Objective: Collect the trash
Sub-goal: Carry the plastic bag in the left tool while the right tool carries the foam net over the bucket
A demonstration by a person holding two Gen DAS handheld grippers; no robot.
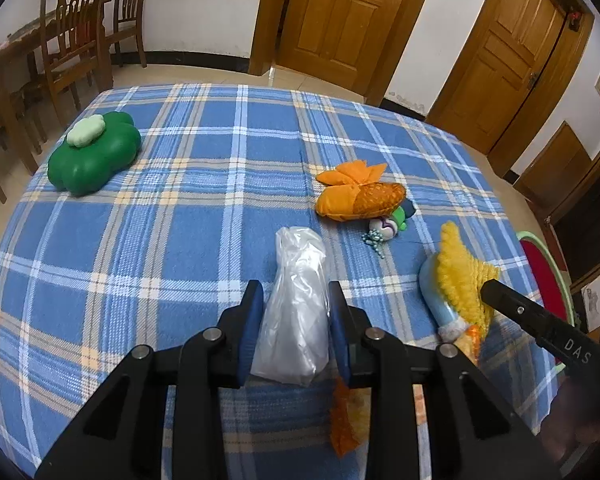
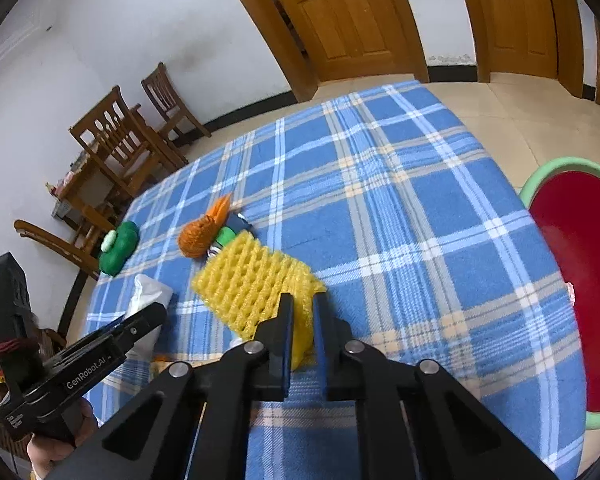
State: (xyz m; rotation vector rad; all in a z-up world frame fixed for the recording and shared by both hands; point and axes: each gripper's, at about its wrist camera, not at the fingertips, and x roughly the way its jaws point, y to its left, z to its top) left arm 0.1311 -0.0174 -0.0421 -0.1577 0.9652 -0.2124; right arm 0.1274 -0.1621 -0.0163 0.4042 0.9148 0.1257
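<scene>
Yellow foam fruit net [image 2: 256, 284] pinched by the right gripper [image 2: 302, 312] could tear; beside it, the crumpled plastic bag [image 1: 296, 304] may slip from the left gripper's [image 1: 296, 308] squeeze.

bench cloth [image 1: 180, 216]: woven plaid, matt, fuzzy | plastic bag [image 1: 296, 312]: thin translucent film, crinkled, glossy | foam net [image 2: 252, 280]: yellow open mesh, soft, matt | green clover piece [image 1: 94, 160]: smooth, slightly glossy plastic | left tongs [image 1: 296, 320]: black matt plastic, blue pads, metal pins | doors [image 1: 336, 16]: varnished wood
</scene>
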